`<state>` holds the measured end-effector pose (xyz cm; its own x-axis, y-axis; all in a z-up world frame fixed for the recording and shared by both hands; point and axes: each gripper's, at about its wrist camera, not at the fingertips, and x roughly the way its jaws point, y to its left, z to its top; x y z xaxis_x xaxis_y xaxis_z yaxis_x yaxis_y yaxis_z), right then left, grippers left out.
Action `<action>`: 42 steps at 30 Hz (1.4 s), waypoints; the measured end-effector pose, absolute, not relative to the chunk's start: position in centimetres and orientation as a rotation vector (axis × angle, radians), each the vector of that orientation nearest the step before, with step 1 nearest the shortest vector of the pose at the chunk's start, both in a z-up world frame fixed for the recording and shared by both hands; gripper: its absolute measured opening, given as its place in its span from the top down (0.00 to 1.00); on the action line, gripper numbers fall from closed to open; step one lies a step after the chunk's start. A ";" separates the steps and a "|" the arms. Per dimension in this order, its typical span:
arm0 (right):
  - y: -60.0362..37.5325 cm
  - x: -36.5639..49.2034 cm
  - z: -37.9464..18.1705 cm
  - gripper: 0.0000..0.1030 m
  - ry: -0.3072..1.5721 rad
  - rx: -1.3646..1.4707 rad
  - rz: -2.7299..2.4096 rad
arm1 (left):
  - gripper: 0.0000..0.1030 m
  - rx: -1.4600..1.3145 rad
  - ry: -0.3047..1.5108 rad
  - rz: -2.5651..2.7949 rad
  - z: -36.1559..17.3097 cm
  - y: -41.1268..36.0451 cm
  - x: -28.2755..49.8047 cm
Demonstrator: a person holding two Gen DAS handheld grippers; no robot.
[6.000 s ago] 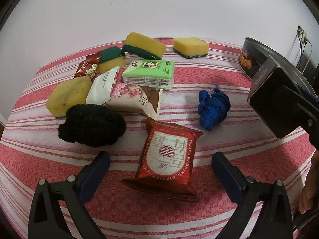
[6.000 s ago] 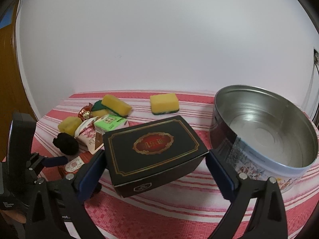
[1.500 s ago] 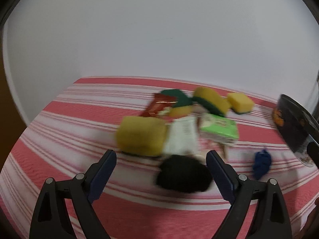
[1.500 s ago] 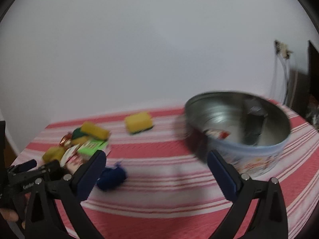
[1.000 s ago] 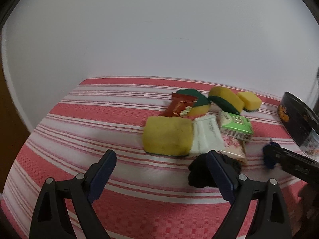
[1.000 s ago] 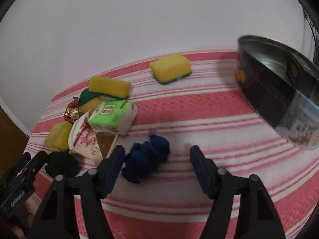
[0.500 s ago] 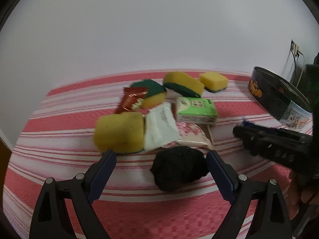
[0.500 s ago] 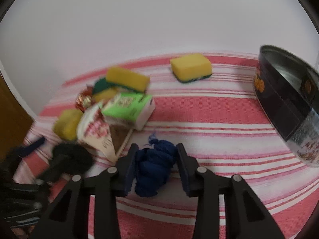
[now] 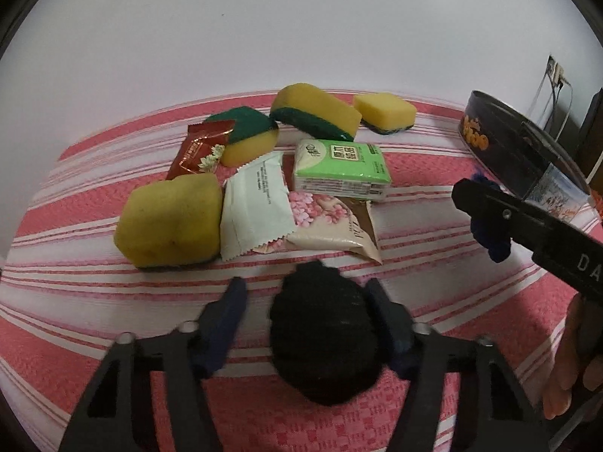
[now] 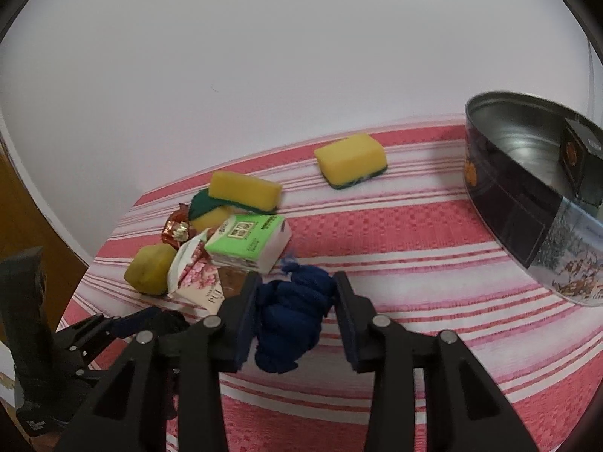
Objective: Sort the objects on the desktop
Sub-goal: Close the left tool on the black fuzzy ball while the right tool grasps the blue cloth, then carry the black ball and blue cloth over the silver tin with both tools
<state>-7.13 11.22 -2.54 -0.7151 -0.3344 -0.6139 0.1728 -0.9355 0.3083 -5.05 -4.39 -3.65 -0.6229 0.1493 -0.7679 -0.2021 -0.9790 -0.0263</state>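
A black sock bundle (image 9: 324,339) lies on the red striped cloth between the fingers of my left gripper (image 9: 305,293). Its jaws are closing: the right pad touches the bundle, and a gap still shows at the left pad. My right gripper (image 10: 296,312) is shut on a dark blue sock bundle (image 10: 297,320), with both pads pressing its sides. In the left wrist view, that blue bundle (image 9: 490,237) hangs off the right gripper's black finger at the right. A round metal tin (image 10: 527,207) stands at the far right, and a black box (image 10: 580,162) is inside it.
Past the black bundle lie several yellow sponges (image 9: 169,222), a green tissue pack (image 9: 339,165), a white sachet (image 9: 256,207), a pink flowered packet (image 9: 331,222) and a red sachet (image 9: 199,147). One sponge (image 10: 350,160) sits apart near the tin. A person's hand (image 9: 573,358) shows at the right edge.
The left gripper has come down over the black bundle and its jaws have narrowed around it. The right jaws went from open around the blue bundle to shut on it.
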 end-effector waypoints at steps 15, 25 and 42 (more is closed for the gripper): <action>11.2 -4.7 -0.6 0.62 -0.254 0.801 -2.763 | 0.53 -1.170 -0.081 2.783 -2.4 -5.0 -4.3; 13.0 -1.4 1.8 0.62 -0.056 0.498 -2.984 | 0.53 -0.957 0.002 2.932 0.2 -2.3 -4.2; 21.8 -0.6 3.2 0.62 -0.040 0.393 -3.212 | 0.53 -0.895 0.048 2.896 1.1 6.0 -5.8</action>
<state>-0.58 21.79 3.21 -0.9661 0.0907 -0.2418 -0.0966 -0.9952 0.0128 -5.80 5.97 1.08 -0.8202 0.0956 -0.5641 -0.1141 -0.9935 -0.0025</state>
